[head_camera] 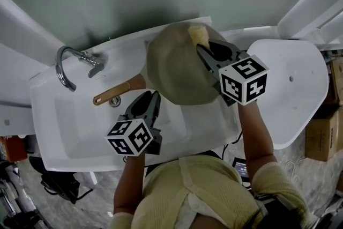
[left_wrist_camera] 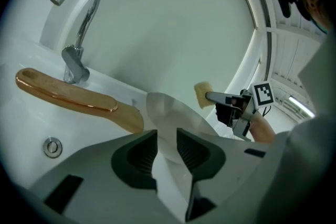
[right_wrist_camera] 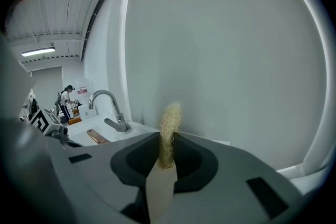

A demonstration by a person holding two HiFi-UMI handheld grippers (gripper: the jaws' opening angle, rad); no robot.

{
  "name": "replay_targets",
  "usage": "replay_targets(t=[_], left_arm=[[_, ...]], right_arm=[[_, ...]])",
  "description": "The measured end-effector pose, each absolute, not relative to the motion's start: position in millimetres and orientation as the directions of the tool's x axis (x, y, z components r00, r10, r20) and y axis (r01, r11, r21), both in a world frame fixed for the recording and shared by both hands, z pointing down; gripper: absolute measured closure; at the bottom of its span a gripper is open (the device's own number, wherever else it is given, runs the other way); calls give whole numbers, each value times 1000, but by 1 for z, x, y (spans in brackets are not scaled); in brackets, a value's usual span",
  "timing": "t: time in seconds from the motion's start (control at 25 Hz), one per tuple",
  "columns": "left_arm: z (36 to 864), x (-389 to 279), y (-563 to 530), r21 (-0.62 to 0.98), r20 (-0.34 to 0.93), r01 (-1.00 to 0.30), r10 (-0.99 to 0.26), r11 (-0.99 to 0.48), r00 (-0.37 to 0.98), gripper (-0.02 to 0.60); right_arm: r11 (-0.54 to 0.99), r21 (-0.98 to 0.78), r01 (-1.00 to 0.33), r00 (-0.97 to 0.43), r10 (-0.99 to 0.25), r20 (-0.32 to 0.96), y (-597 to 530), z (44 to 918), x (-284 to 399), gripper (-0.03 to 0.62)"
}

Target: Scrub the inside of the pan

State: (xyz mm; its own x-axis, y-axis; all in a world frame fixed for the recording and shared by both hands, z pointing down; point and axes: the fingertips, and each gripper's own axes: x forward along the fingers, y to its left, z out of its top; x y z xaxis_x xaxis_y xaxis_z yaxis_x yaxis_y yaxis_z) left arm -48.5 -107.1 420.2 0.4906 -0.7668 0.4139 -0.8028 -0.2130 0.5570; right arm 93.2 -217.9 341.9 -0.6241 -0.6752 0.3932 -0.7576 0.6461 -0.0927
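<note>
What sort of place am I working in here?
Probably a sink station in a lab or workshop, not a home kitchen: white sink, chrome faucet, cardboard boxes on the floor beside it.

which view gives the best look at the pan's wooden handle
The left gripper view: the wooden handle runs large, close and unblocked. The head view shows it whole but smaller; the right gripper view catches only a tiny piece far off.

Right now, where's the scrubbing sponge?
Head view, right of centre: the sponge is pinched in the right gripper, at the far rim of the pan over the sink.
</note>
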Motion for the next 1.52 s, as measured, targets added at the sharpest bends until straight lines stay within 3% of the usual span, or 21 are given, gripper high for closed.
replay_targets(t=[0.24, 0.6, 0.88, 1.52], left_arm=[[429, -51, -113, 657, 397, -737, -758, -159, 518, 408], [433, -52, -118, 750, 375, -657, -764, -83, 524, 354], [436, -44, -118, 763, 381, -643, -762, -61, 524, 314], [447, -39, -133, 784, 392, -620, -745, -37, 539, 319]], right_arm=[[647, 54, -761, -562, -698, 445, -233, 350, 78, 511], [638, 253, -727, -372, -675, 637, -258, 402, 74, 511], [610, 252, -752, -342, -687, 641, -270, 413, 71, 511], [572, 304, -762, -271, -708, 652, -299, 440, 69, 511]])
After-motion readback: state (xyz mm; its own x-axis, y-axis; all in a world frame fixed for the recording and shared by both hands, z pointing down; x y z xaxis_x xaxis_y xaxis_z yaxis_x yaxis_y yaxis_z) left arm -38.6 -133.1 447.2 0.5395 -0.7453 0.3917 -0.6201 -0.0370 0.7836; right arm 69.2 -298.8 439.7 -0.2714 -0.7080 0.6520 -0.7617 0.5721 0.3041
